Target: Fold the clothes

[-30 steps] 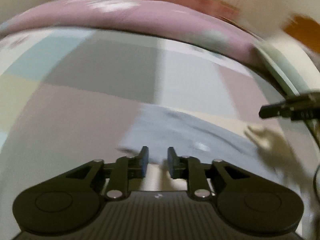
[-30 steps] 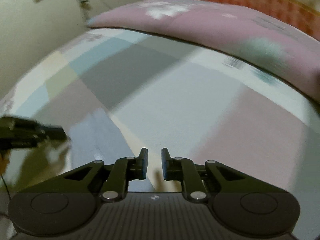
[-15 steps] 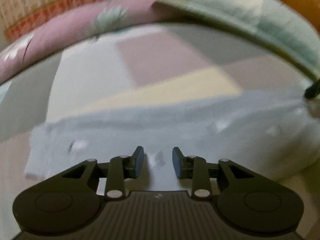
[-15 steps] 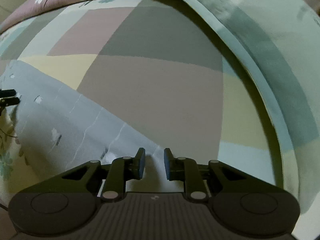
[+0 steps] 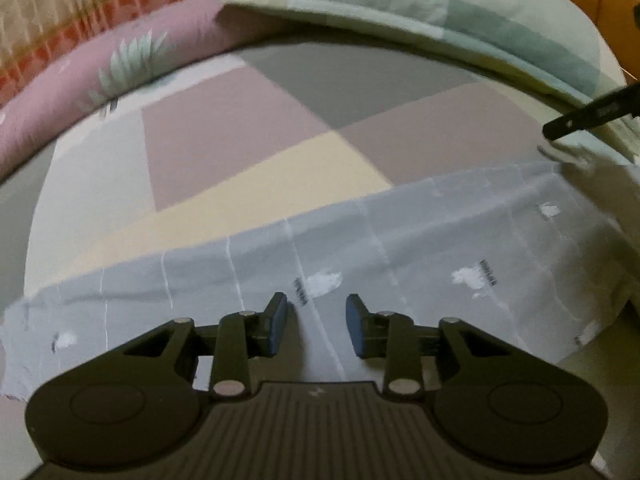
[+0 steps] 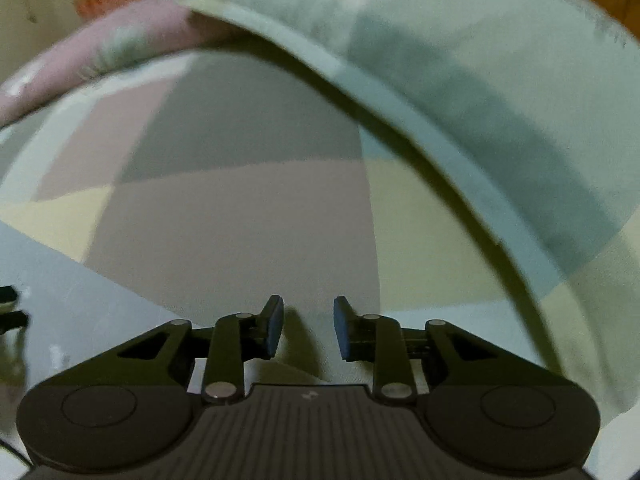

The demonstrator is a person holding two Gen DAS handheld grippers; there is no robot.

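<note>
Grey-blue thin cloth garment (image 5: 420, 248), flecked with small white marks and crossed by pale crease lines, lies spread flat in a long band across a patchwork bedsheet of pink, yellow and grey blocks (image 5: 224, 148). It runs from the near left to the far right of the left wrist view, with a folded green-checked quilt (image 5: 472, 12) and a pink leaf-print bolster (image 5: 120, 64) lying beyond it.

The left gripper (image 5: 316, 328) hovers over the near edge of the garment, about midway along it; its jaws are partly apart with nothing between the pads. The right gripper (image 6: 308, 330) is at the garment's right end, over the spot where the pale cloth meets the sheet. Its jaws are opening and also hold nothing, though blur makes the exact edge there hard to place. Its dark tip (image 5: 588, 114) shows at the far right of the left wrist view, just above the cloth's corner.

I judge that the step in hand is the approach to a fresh grasp, with the cloth laid out and a fold not yet started. The next move calls for each pair of pads to come down on the near hem, pinch a single layer, then lift together and carry that edge across towards the far side.
</note>
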